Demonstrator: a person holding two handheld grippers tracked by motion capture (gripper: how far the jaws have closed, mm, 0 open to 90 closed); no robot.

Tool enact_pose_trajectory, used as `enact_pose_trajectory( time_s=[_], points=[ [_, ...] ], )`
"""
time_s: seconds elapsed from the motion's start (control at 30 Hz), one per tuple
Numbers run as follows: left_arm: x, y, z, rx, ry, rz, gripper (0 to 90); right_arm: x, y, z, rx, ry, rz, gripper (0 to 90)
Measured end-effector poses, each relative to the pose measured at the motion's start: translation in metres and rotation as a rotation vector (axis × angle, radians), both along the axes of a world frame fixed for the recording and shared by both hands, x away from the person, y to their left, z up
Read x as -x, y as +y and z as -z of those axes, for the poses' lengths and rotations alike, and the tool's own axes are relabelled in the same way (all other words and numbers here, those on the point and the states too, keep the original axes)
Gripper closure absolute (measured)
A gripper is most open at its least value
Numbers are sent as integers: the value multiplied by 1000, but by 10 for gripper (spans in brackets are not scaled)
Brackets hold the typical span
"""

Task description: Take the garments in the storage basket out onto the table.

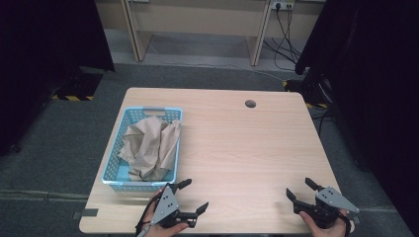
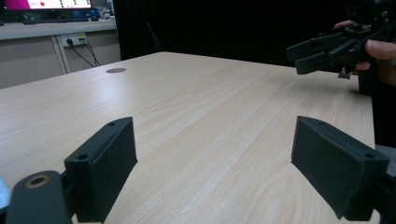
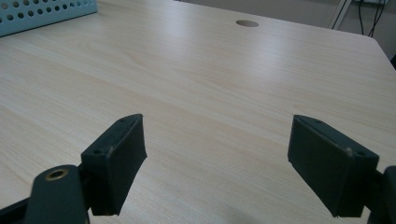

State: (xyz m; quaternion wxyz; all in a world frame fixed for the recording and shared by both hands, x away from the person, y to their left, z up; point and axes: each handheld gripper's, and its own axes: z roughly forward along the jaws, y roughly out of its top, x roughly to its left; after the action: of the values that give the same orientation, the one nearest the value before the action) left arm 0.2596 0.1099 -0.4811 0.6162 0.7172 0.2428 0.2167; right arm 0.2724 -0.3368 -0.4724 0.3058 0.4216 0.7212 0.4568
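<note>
A light wooden desk [image 1: 237, 143] carries a blue perforated basket [image 1: 114, 170] at its left, filled with crumpled brown paper [image 1: 148, 145]. The left gripper [image 1: 192, 196], just beside the basket, and the right gripper [image 1: 300, 190], well apart, hold their fingers wide and empty. No writing is legible.

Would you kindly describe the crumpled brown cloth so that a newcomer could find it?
Start at the wooden table, then look to its left side for the light blue perforated basket. The crumpled tan cloth fills it, the one soft thing on the table.
</note>
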Motion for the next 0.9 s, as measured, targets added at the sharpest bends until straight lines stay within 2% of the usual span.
enact_pose_trajectory(
  time_s=[0.3, 0.53, 0.9],
  points=[
    [1, -3, -13, 13, -16, 11, 134, 0, 0, 0, 5, -1, 0, 199],
    [2, -2, -29, 10, -34, 4, 134, 0, 0, 0, 3, 1, 3, 199],
    [-5, 14, -58, 7, -43, -52, 135, 0, 0, 0, 4, 3, 4, 199]
  ],
)
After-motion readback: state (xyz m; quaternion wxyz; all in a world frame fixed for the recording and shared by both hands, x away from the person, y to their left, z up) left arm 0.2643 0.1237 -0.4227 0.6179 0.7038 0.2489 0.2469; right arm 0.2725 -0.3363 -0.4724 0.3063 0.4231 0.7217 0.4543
